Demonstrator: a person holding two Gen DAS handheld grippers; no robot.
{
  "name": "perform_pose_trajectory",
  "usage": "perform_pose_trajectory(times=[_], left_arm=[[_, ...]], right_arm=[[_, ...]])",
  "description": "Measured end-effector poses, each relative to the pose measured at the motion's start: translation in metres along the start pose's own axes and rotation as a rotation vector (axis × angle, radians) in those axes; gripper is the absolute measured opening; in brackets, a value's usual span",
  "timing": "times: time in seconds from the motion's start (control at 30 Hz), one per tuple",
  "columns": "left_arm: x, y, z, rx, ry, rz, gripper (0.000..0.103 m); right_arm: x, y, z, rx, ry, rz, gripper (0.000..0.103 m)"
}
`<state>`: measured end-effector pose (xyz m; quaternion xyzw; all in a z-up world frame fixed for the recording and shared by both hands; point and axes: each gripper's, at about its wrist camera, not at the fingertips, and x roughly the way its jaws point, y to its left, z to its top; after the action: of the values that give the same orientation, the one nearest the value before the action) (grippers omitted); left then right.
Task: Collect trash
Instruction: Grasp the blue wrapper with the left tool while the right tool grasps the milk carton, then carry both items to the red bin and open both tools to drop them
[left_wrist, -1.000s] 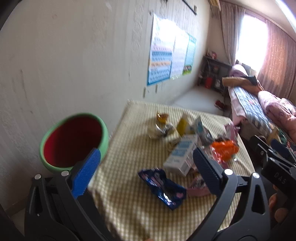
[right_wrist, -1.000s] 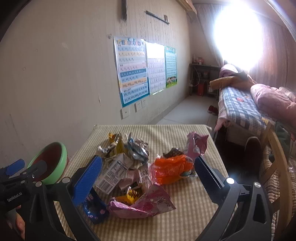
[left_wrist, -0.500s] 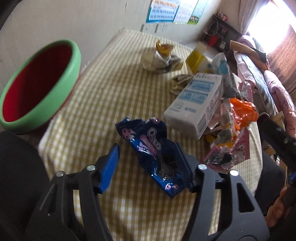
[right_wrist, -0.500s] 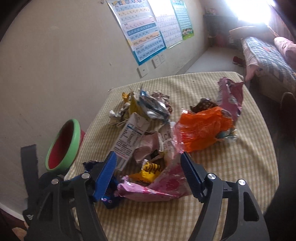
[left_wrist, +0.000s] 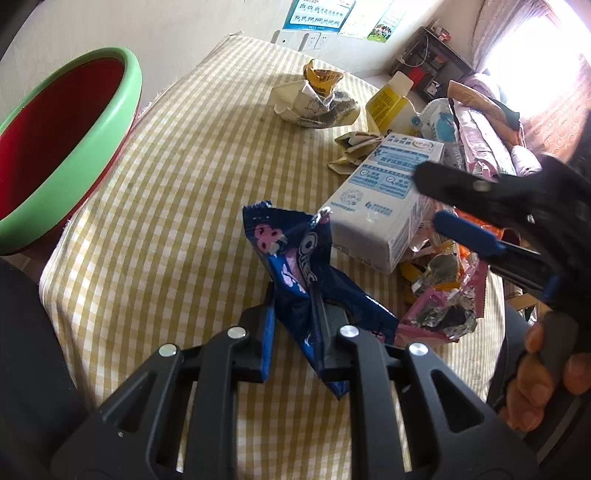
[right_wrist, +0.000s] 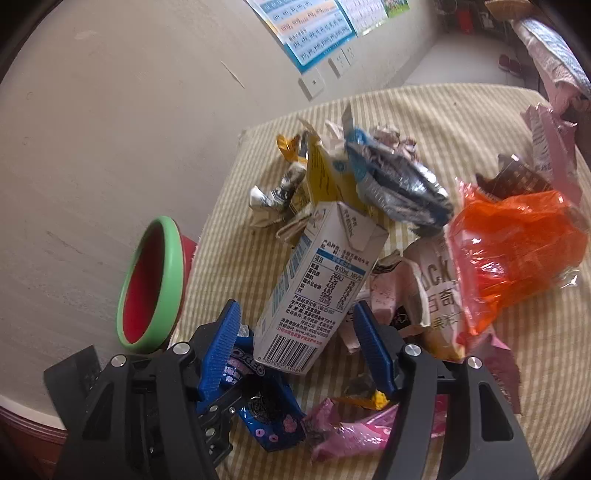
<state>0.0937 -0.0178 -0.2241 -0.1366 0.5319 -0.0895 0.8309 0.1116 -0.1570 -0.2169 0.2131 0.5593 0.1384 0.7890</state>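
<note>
The left gripper (left_wrist: 291, 325) has dropped in and clamped the crumpled blue Oreo foil wrapper (left_wrist: 295, 266) at frame centre; the right gripper (right_wrist: 295, 350), jaws just narrowing, now straddles the white-and-blue milk carton (right_wrist: 314, 291).

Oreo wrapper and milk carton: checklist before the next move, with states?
1. Left gripper shut on the blue Oreo wrapper: ok.
2. Wrapper clear of the milk carton: cannot tell, their edges meet.
3. Right gripper straddles the carton: ok; its jaws have just been closing.
4. Right pads pressing on the carton: not ok, gaps show on both sides.
5. Green-rimmed bin open and unobstructed: ok.
</note>
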Motion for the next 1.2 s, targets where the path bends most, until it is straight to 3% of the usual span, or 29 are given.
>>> perform_pose_trajectory(times=[0.23, 0.4, 0.43, 0.5, 0.77, 0.93, 1.07, 1.2], left_arm=[[-0.007, 0.008, 0.001, -0.027, -0.003, -0.02, 0.016], [-0.01, 0.013, 0.001, -0.042, -0.016, -0.029, 0.016], [-0.01, 0.013, 0.0, -0.044, -0.017, -0.031, 0.016], [-0.013, 0.014, 0.0, -0.044, -0.025, -0.034, 0.016], [-0.038, 0.017, 0.001, -0.048, -0.094, -0.047, 0.016], [-0.076, 0.032, 0.014, -0.083, -0.197, -0.045, 0.016], [-0.113, 0.062, 0.031, -0.108, -0.298, 0.022, 0.016], [-0.146, 0.101, 0.051, -0.092, -0.392, 0.185, 0.016]], right_arm=[[0.018, 0.003, 0.007, 0.021, 0.017, -0.024, 0.062], [0.022, 0.005, 0.015, 0.023, 0.009, -0.05, 0.066], [0.024, 0.005, 0.018, 0.022, 0.015, -0.045, 0.064], [0.026, 0.003, 0.022, 0.021, 0.019, -0.035, 0.044], [-0.003, 0.009, 0.007, -0.005, -0.043, 0.027, 0.041], [-0.031, 0.031, 0.003, -0.067, -0.106, 0.056, 0.042], [-0.028, 0.058, 0.007, -0.115, -0.1, 0.098, 0.042], [-0.005, 0.087, 0.01, -0.145, -0.064, 0.154, 0.042]])
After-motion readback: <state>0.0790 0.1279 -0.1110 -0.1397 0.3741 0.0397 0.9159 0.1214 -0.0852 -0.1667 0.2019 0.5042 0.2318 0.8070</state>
